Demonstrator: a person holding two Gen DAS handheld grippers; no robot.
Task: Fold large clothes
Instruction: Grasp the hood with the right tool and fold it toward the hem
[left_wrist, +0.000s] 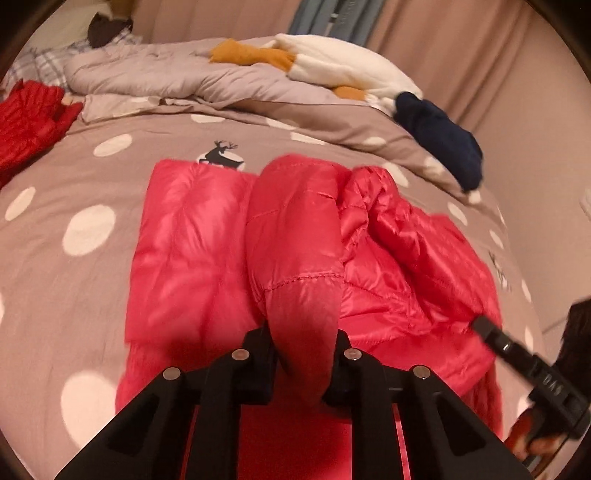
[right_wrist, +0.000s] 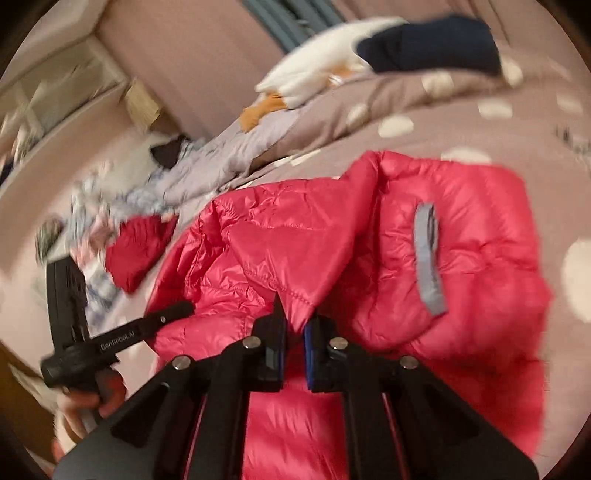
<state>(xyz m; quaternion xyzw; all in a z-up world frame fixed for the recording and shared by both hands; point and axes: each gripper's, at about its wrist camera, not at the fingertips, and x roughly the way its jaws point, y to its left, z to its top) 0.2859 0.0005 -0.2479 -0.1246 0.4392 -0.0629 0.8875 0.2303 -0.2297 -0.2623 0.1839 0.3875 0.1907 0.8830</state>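
Your bed (left_wrist: 55, 177), in its polka-dot cover, carries the red puffer jacket (left_wrist: 192, 236) spread at its centre, body running toward twelve o'clock from you. Your left gripper (left_wrist: 303, 354) is clamped on a bunched sleeve or hem that rises between its jaws. Your right gripper (right_wrist: 295, 332) pinches a pointed fold of the same jacket. With both holding the near edge, the fold would go straight away from you, along the jacket's length.
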